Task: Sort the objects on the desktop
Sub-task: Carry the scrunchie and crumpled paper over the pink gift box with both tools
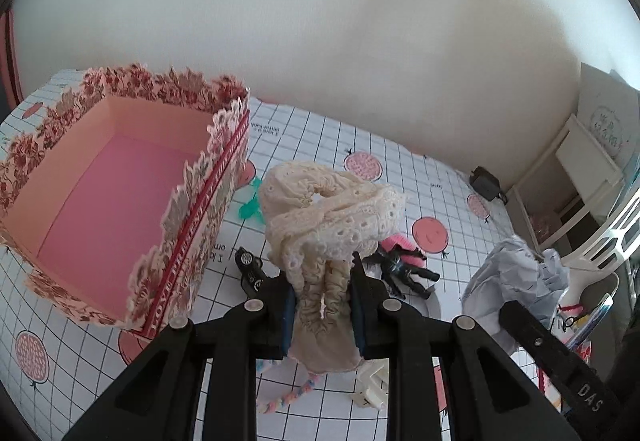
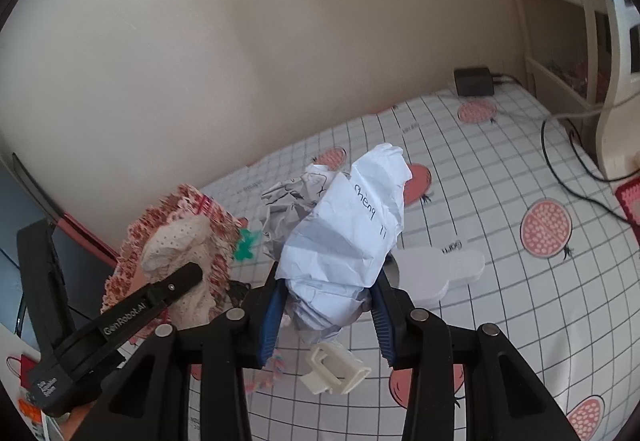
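1. While my left gripper (image 1: 323, 305) pinches the cream lace scrunchie (image 1: 332, 225) clear of the tablecloth (image 1: 452, 185), I carry it left over the pink floral box (image 1: 116, 177) and part the jaws only once it is inside the rim.
2. My right gripper (image 2: 326, 305) is clamped on the crumpled paper ball (image 2: 340, 237); I hold it aloft, apart from the scrunchie.
3. I judge snagging the box's lace edge the main risk.

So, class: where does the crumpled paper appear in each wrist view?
Left wrist view: crumpled paper at right edge, above the tablecloth.
Right wrist view: crumpled paper centre, clamped in the right gripper jaws.
Shared landmark: green clip beside the pink box.
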`<control>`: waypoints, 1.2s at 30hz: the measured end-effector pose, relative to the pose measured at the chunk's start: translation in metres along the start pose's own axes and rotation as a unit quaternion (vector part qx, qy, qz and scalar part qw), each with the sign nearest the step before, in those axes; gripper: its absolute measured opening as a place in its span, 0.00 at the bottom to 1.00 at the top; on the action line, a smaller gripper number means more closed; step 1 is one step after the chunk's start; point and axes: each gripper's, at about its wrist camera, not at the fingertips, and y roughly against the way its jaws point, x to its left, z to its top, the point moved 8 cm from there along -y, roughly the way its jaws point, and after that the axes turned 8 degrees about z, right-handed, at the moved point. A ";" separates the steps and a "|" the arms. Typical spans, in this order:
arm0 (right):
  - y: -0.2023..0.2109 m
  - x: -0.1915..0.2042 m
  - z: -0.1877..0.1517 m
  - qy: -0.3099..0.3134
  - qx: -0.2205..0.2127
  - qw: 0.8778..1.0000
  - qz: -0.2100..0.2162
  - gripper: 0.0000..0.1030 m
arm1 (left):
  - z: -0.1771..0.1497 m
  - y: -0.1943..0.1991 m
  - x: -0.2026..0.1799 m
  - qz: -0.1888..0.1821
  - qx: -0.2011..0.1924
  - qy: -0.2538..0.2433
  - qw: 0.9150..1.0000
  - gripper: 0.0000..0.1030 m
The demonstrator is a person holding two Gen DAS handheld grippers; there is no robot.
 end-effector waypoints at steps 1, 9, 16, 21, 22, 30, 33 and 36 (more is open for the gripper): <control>0.003 0.003 0.002 0.002 -0.007 1.000 0.001 0.41 | 0.001 0.002 0.000 -0.005 -0.002 0.003 1.000 0.24; 0.028 0.030 0.020 0.014 -0.051 0.999 0.011 0.41 | 0.014 0.030 0.006 -0.033 -0.050 0.019 0.998 0.24; 0.033 0.056 0.016 0.048 -0.046 0.998 0.014 0.41 | 0.027 0.053 0.024 -0.038 -0.081 0.039 0.995 0.24; 0.030 0.073 0.011 0.071 -0.042 0.996 0.015 0.41 | 0.035 0.063 0.040 -0.030 -0.097 0.050 0.994 0.24; 0.030 0.077 0.010 0.074 -0.043 0.996 0.017 0.41 | 0.036 0.064 0.043 -0.032 -0.098 0.055 0.993 0.24; 0.018 0.105 0.000 0.073 -0.043 0.995 0.048 0.41 | 0.043 0.077 0.078 -0.027 -0.115 0.093 0.989 0.24; 0.015 0.120 -0.002 0.081 -0.050 0.993 0.072 0.41 | 0.043 0.078 0.093 -0.017 -0.119 0.102 0.987 0.24; 0.013 0.135 -0.006 0.094 -0.050 0.991 0.083 0.41 | 0.046 0.080 0.107 -0.012 -0.123 0.117 0.985 0.24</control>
